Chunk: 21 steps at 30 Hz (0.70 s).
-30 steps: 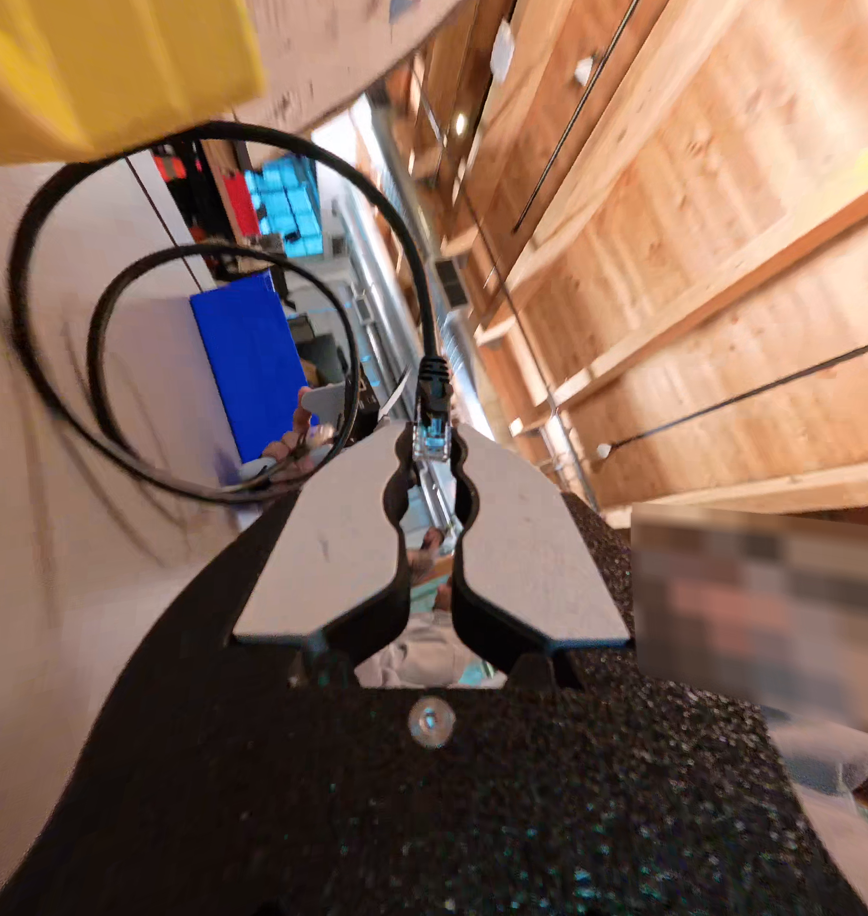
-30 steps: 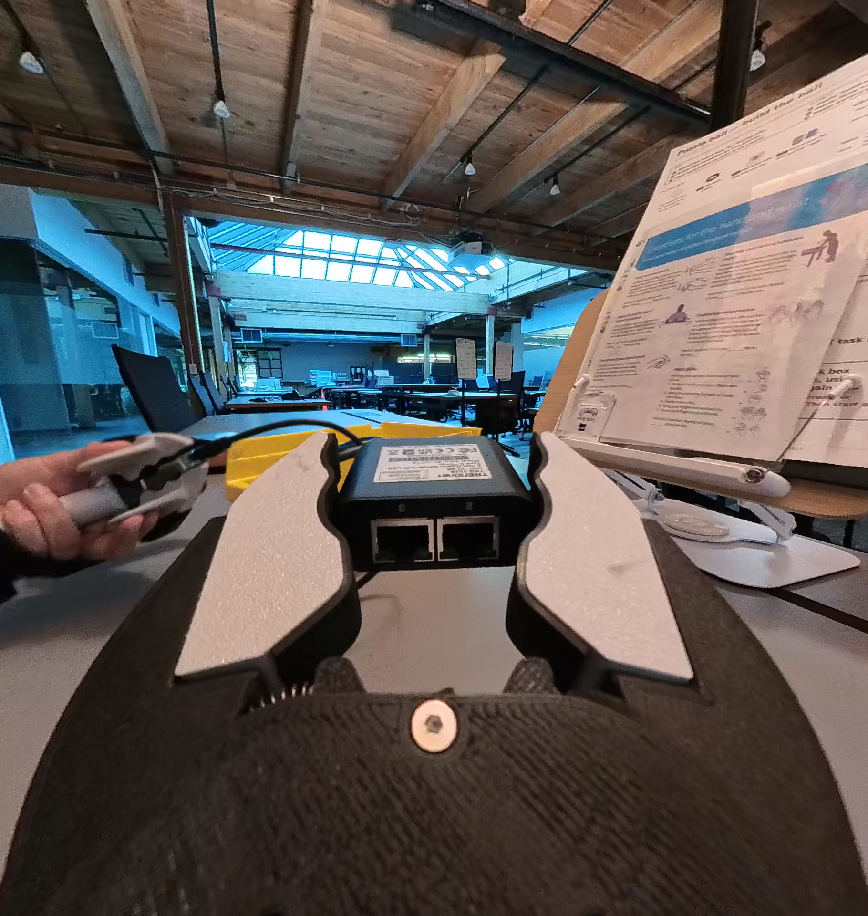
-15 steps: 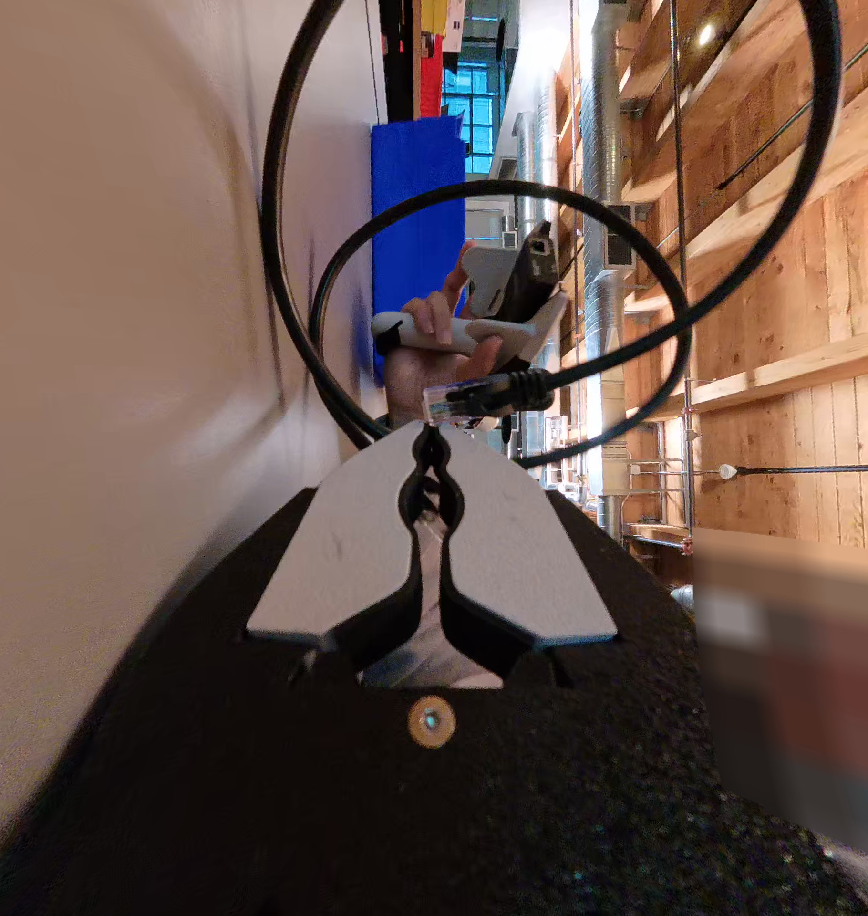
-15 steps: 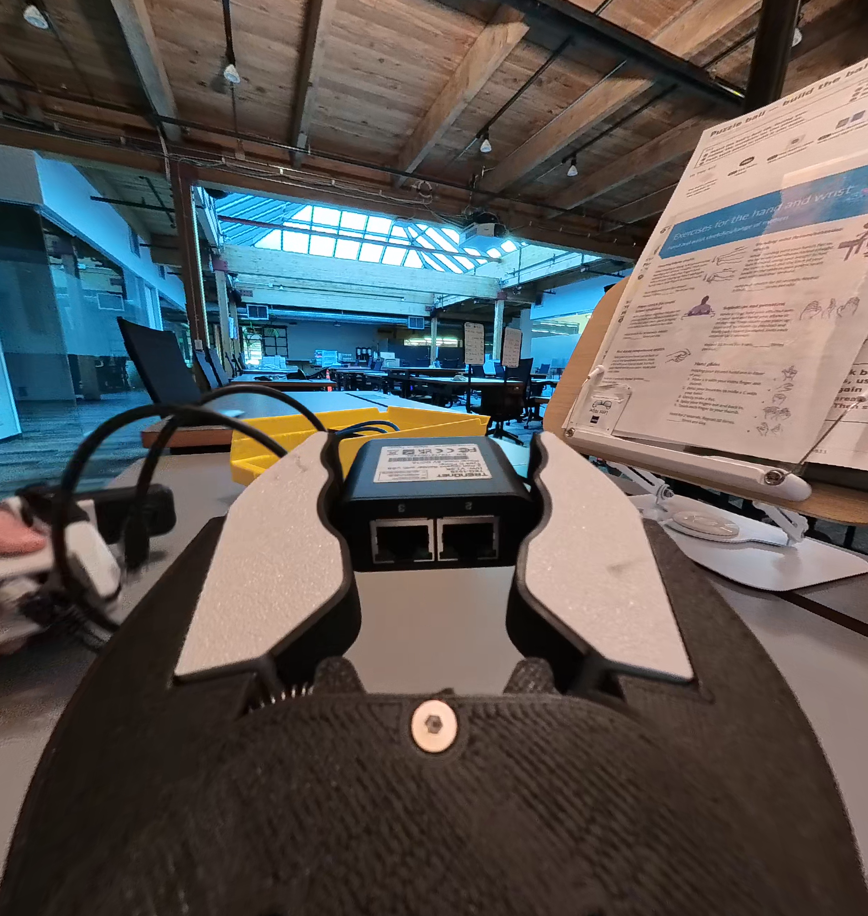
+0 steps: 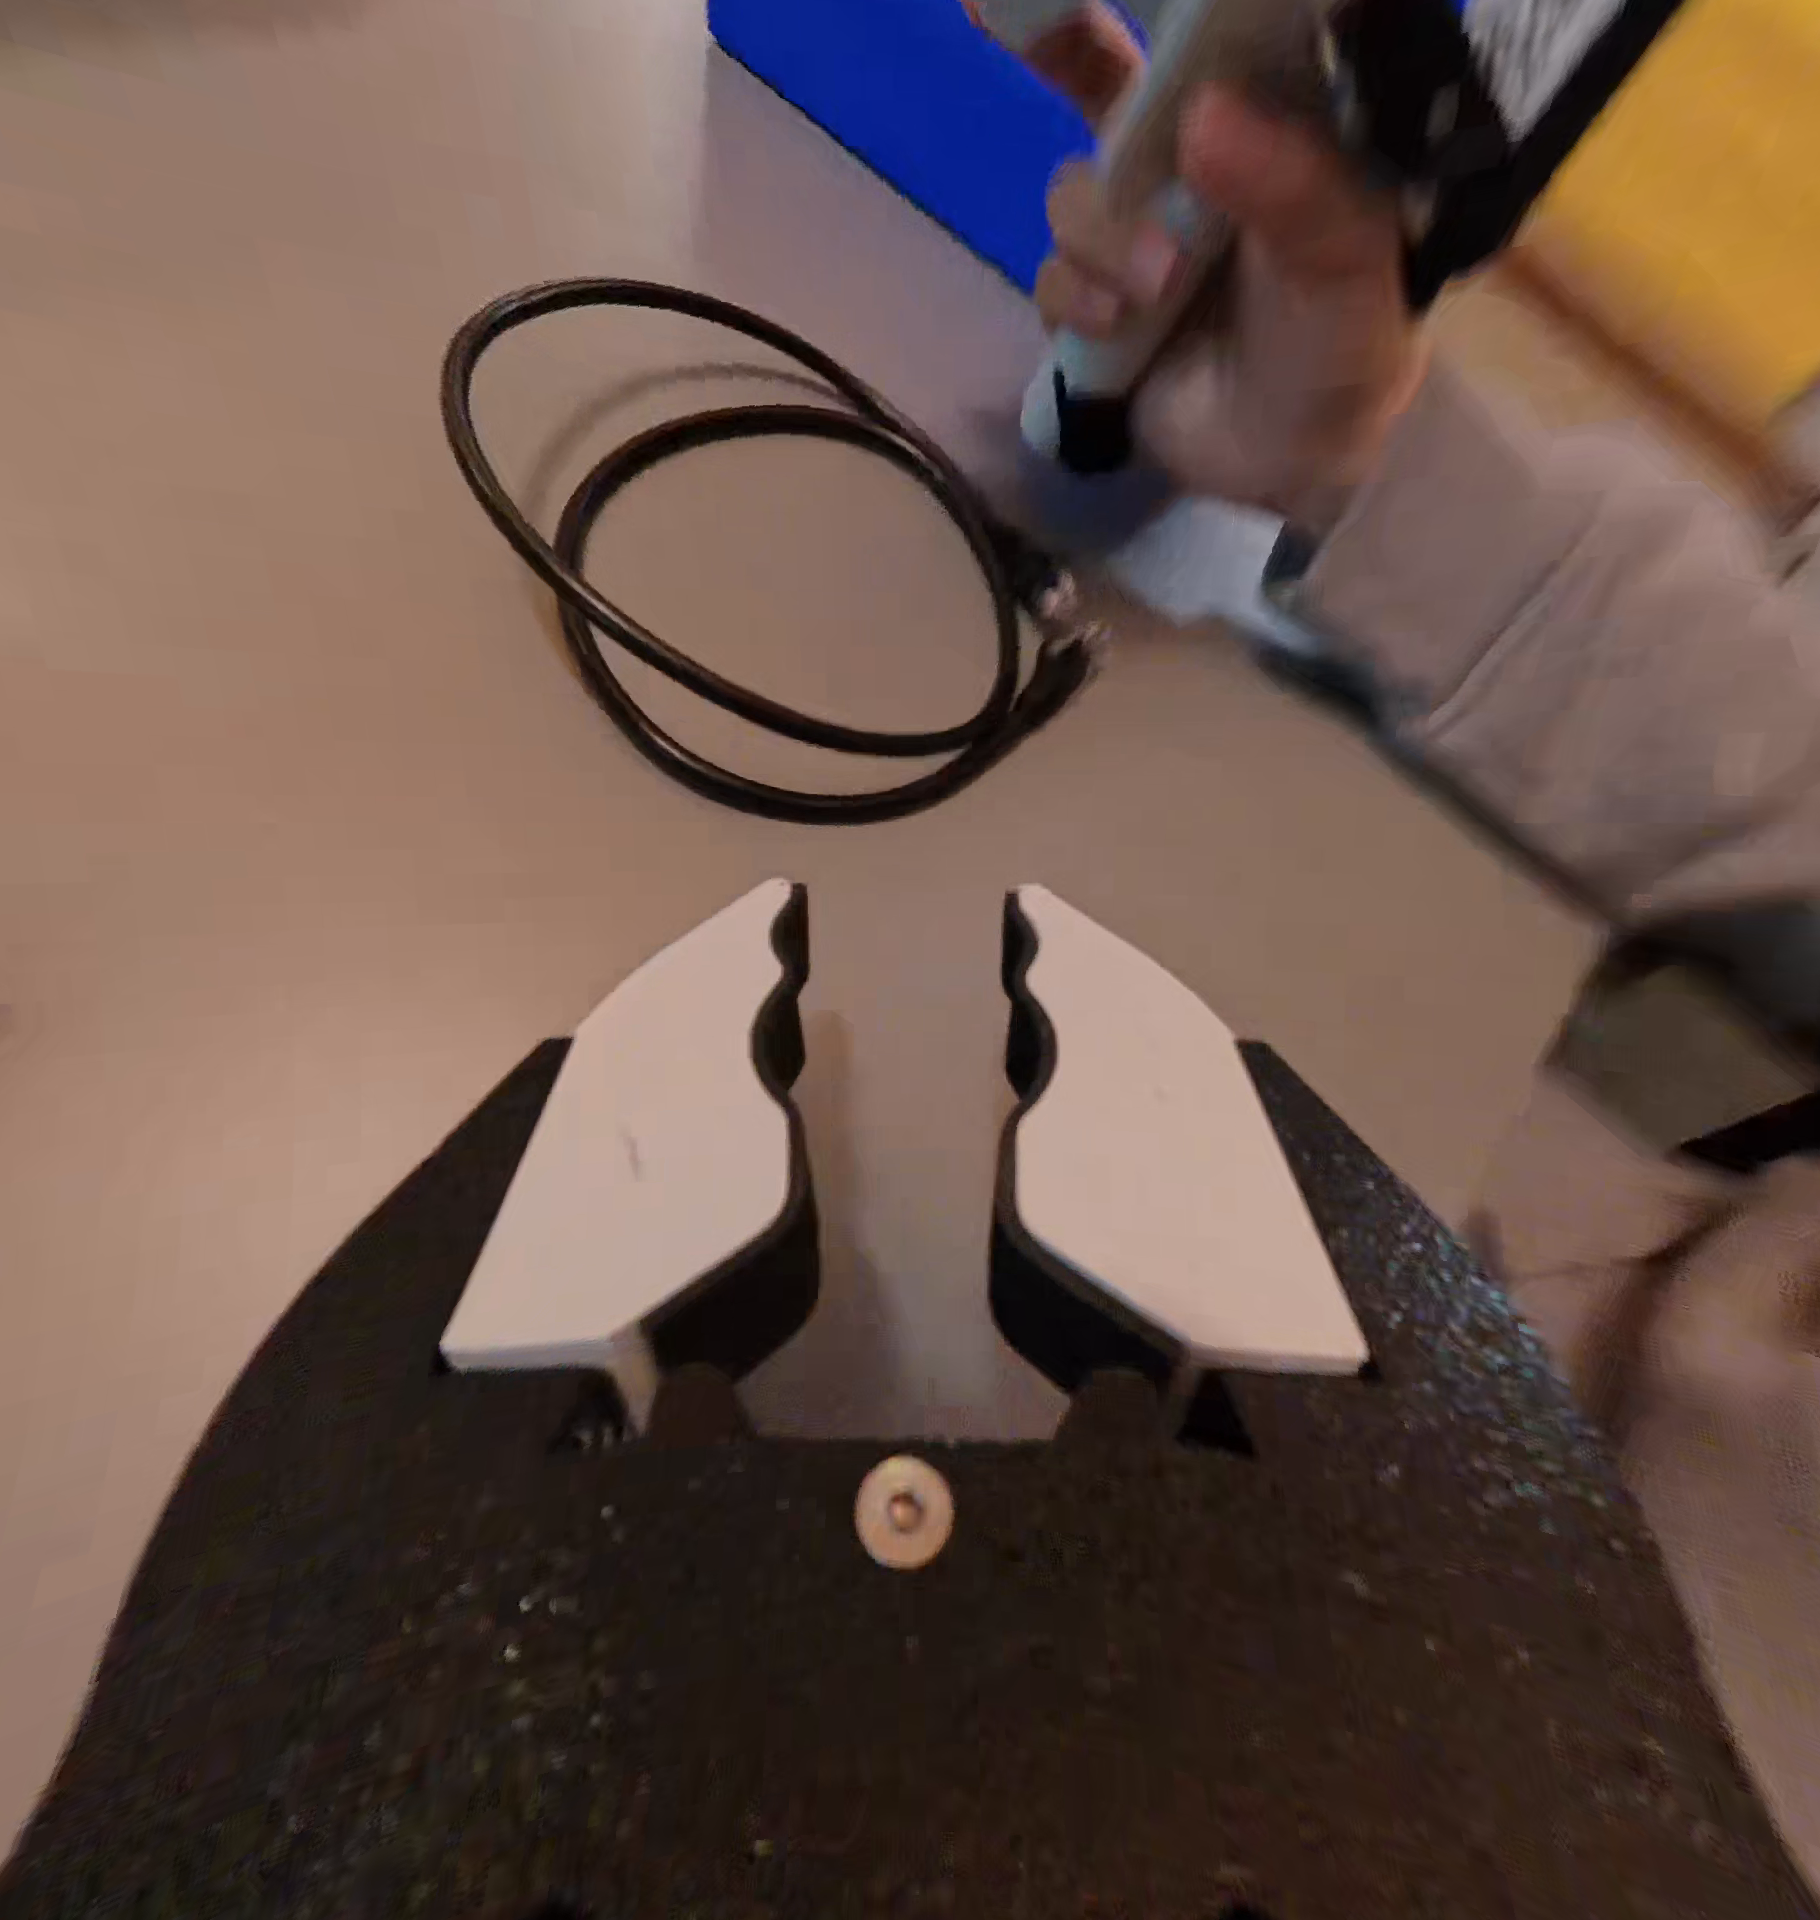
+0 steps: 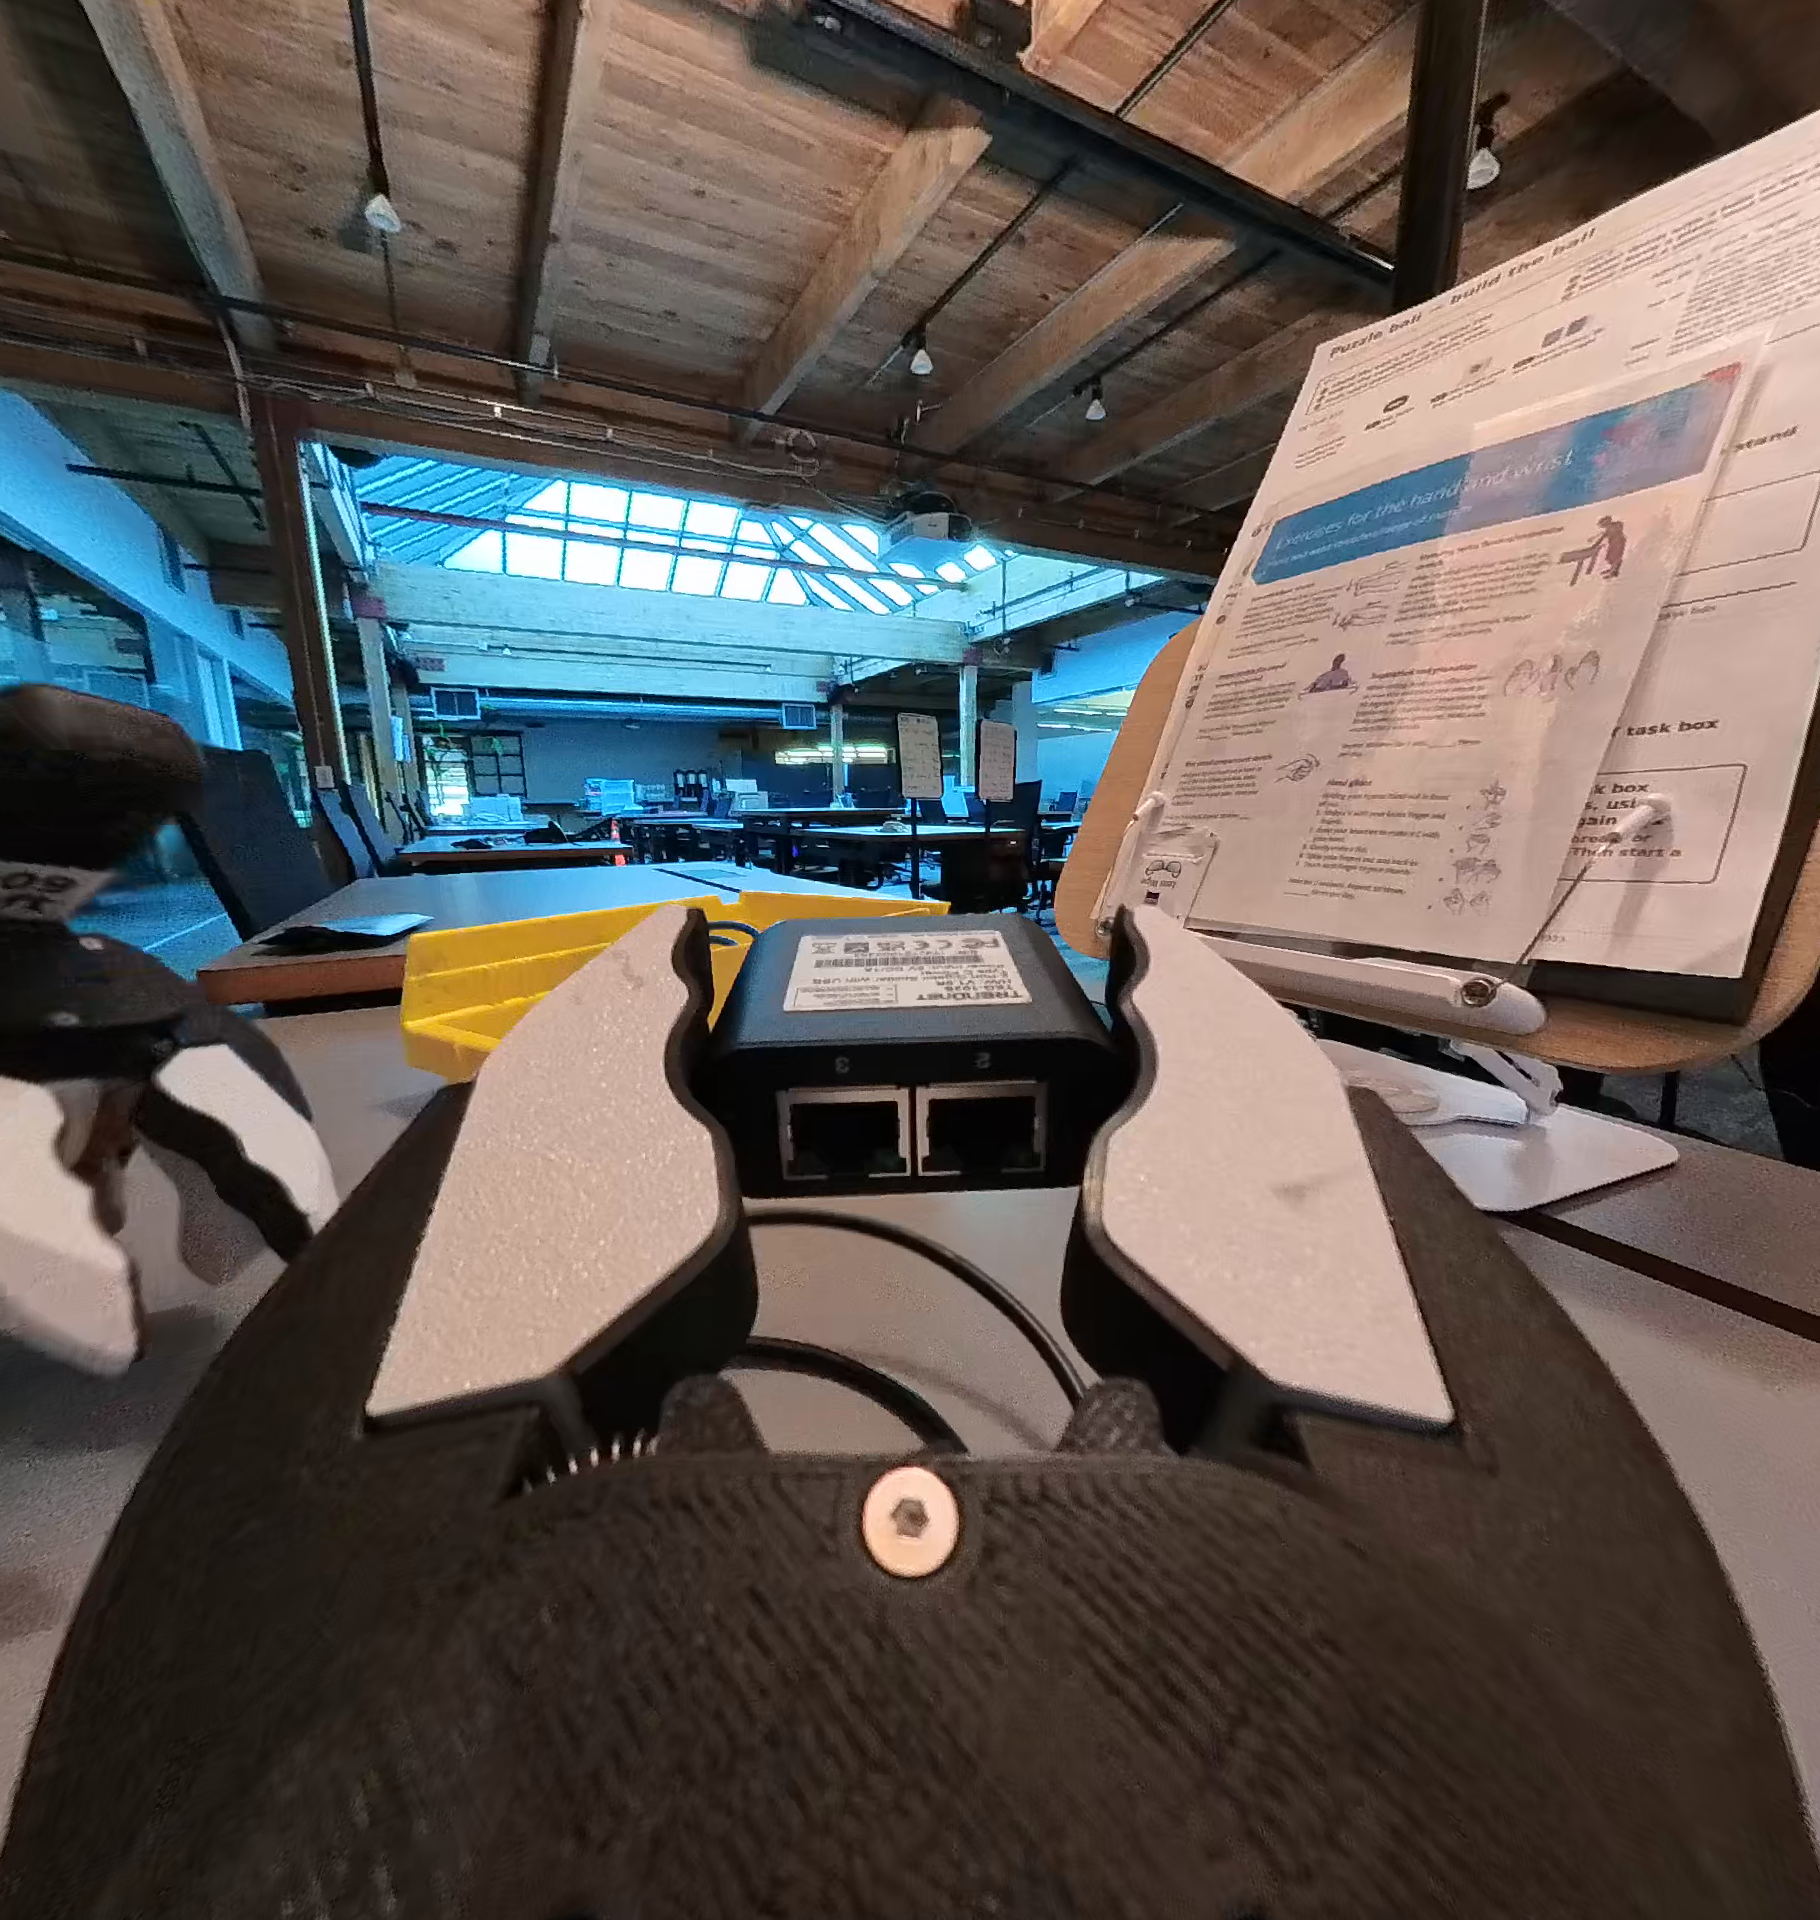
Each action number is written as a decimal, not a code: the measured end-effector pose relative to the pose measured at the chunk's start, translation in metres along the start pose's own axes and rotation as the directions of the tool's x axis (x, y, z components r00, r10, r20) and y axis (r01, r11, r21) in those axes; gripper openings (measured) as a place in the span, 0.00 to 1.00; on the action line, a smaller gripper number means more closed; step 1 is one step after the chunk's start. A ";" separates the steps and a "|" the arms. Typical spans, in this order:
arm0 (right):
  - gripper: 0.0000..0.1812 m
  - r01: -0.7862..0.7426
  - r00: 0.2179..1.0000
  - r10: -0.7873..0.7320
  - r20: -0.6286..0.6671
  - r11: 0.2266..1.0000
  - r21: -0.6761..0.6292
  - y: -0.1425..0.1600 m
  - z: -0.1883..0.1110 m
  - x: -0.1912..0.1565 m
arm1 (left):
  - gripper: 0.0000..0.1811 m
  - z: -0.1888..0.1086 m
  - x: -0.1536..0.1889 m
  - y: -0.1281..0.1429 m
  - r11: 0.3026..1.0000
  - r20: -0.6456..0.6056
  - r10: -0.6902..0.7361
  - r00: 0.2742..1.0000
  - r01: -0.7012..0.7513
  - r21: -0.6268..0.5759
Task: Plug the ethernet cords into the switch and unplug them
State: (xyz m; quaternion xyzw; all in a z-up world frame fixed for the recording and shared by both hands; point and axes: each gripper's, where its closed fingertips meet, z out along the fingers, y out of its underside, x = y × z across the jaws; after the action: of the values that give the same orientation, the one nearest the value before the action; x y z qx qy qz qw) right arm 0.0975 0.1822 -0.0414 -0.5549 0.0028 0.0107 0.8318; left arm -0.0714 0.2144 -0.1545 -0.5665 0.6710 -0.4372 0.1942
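On a pale tabletop (image 5: pixel 210 623) in an open-plan workshop, my left gripper (image 5: pixel 906 904) hangs over the surface with its fingers apart and nothing between them, while a black ethernet cord (image 5: pixel 740 551) lies coiled just ahead of the tips, both plugs resting together at the right side of the loops. My right gripper (image 6: pixel 906 935) is clamped on the small black switch (image 6: pixel 911 1049), pads pressed to its two sides, its pair of ports facing back toward me and both empty; a strand of black cable curves on the table beneath it. No cord is plugged in at this moment, so I judge the next job to be a fresh pick of a plug. The risks look plain enough: the plugs lie side by side and flat, so my fingers could pinch both, or catch the boot crooked, and a tilted plug would jam at the port mouth; the springy coil could drag the connector off line; a hard push could twist the switch in my grip. As for containers, a yellow bin (image 6: pixel 532 961) sits behind the switch, its contents hidden from this low angle. A document stand (image 6: pixel 1457 997) with printed sheets rises at right.
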 end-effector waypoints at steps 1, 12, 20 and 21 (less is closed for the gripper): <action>0.40 0.001 1.000 -0.001 0.004 1.000 -0.003 0.000 0.001 -0.001 | 0.24 0.005 0.001 0.002 0.994 0.022 0.106 0.994 -0.105 -0.041; 0.41 0.007 1.000 -0.007 0.005 1.000 -0.011 0.002 0.000 -0.001 | 0.29 0.094 0.015 -0.010 0.779 -0.014 0.578 0.816 -0.557 -0.290; 0.41 -0.007 1.000 0.007 0.017 1.000 -0.008 0.002 0.001 -0.002 | 0.10 0.093 0.002 -0.003 0.910 -0.066 0.293 0.954 -0.300 -0.287; 0.41 -0.006 1.000 0.006 0.014 1.000 -0.009 0.002 0.001 -0.002 | 0.09 0.091 0.002 -0.002 0.913 -0.074 0.292 0.954 -0.301 -0.276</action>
State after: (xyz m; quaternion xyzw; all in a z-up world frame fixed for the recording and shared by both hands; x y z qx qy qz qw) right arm 0.0954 0.1834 -0.0430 -0.5584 -0.0017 0.0170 0.8294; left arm -0.0019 0.1789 -0.2018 -0.4735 0.8077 -0.3105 0.1644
